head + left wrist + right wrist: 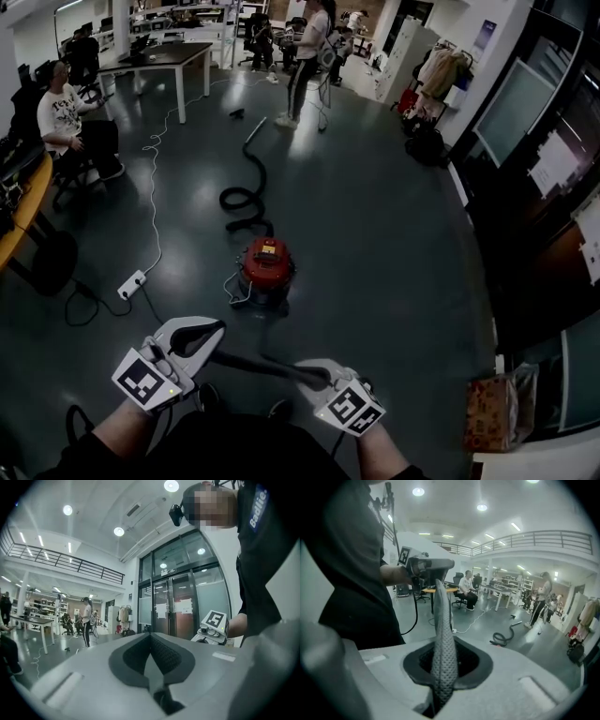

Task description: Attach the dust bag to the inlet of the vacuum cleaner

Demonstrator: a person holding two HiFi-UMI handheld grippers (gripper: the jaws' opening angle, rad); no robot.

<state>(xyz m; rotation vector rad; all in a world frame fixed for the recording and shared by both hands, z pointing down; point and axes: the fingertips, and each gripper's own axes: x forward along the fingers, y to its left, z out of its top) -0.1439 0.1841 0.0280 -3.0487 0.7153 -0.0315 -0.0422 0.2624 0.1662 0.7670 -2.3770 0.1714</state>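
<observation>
Sideways, the dust bag [265, 364] stretches between left gripper [216, 337] and right gripper [307, 372].

Dark, glossy floor [375, 216] all round, with a white cable [153, 187] trailing across it to a power strip [131, 284]. Desks [173, 58] stand at the far end, and coats [441, 70] hang on the right. There are tall glass doors [180, 602], a railed gallery [61, 559] above, and round ceiling lights [118, 531] lit.
</observation>
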